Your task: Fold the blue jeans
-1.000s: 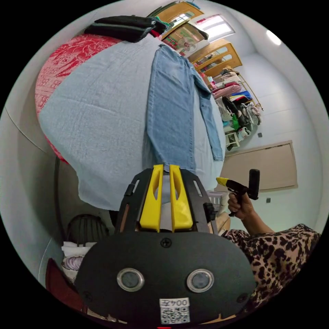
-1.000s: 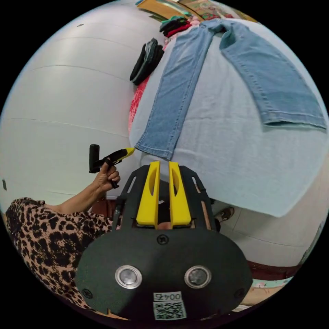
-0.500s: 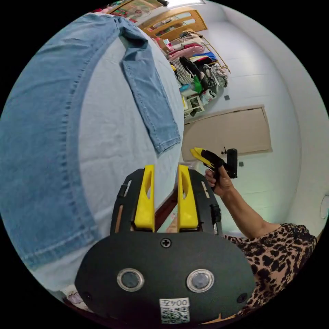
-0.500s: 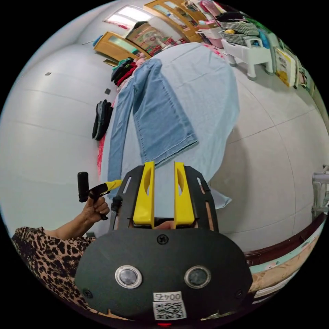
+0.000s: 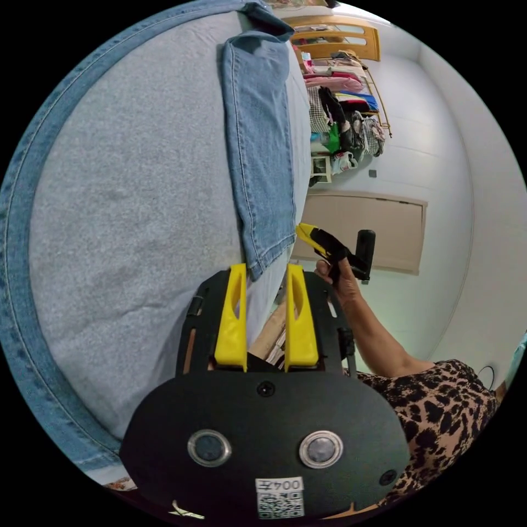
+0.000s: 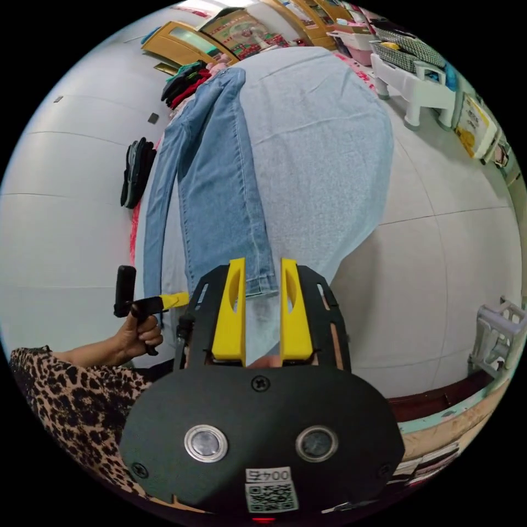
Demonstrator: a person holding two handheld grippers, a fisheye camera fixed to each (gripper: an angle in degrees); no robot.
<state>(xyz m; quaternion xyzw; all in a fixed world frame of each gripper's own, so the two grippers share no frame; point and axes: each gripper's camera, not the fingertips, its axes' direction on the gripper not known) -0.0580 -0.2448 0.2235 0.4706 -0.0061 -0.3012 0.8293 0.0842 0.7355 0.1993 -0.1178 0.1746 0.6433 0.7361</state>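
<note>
jeans hem (image 6: 258,282) seemingly between right claw (image 6: 262,277) jaws

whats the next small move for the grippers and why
Probably ease both forward onto the leg hems. The blue jeans lie flat and unfolded on the light blue sheet; the right gripper and left gripper are open, just short of a hem.

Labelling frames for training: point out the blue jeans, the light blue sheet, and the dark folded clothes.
blue jeans (image 6: 219,181), right gripper view, mid-leg.
light blue sheet (image 6: 318,153), right gripper view, bare middle.
dark folded clothes (image 6: 136,171), right gripper view, stack's side.
</note>
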